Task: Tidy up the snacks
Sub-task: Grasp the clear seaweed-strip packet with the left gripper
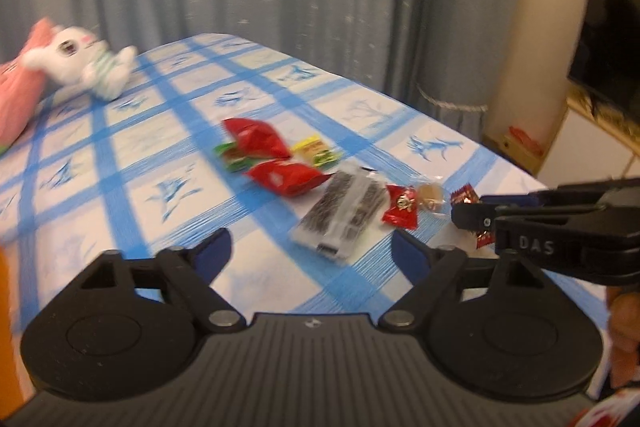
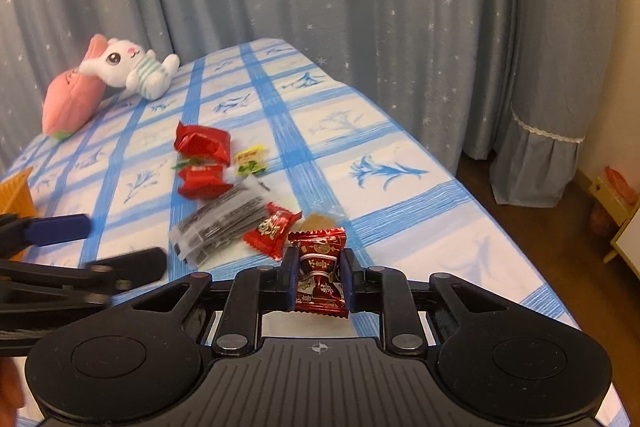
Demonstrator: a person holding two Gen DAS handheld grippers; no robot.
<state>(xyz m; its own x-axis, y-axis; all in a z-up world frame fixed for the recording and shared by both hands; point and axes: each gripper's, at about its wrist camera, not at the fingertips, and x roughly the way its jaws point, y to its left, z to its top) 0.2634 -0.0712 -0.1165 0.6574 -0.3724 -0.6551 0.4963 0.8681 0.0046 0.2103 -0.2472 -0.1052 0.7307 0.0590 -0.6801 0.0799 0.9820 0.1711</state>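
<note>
Snacks lie in a loose row on the blue-checked bed cover (image 1: 132,155): two red packets (image 1: 256,137) (image 1: 286,177), a yellow-green packet (image 1: 316,151), a clear pack of dark sticks (image 1: 344,211), a small red candy (image 1: 402,211) and a brown sweet (image 1: 430,195). My left gripper (image 1: 310,247) is open and empty, just short of the dark-stick pack. My right gripper (image 2: 319,277) is shut on a dark red candy (image 2: 320,275), held above the cover near the small red candy (image 2: 272,229). The right gripper also shows at the right of the left wrist view (image 1: 560,223).
A white plush rabbit (image 2: 132,67) and a pink cushion (image 2: 70,99) lie at the far end of the bed. An orange box (image 2: 16,193) stands at the left edge. Grey curtains (image 2: 360,7) hang behind. The bed edge drops to the floor on the right.
</note>
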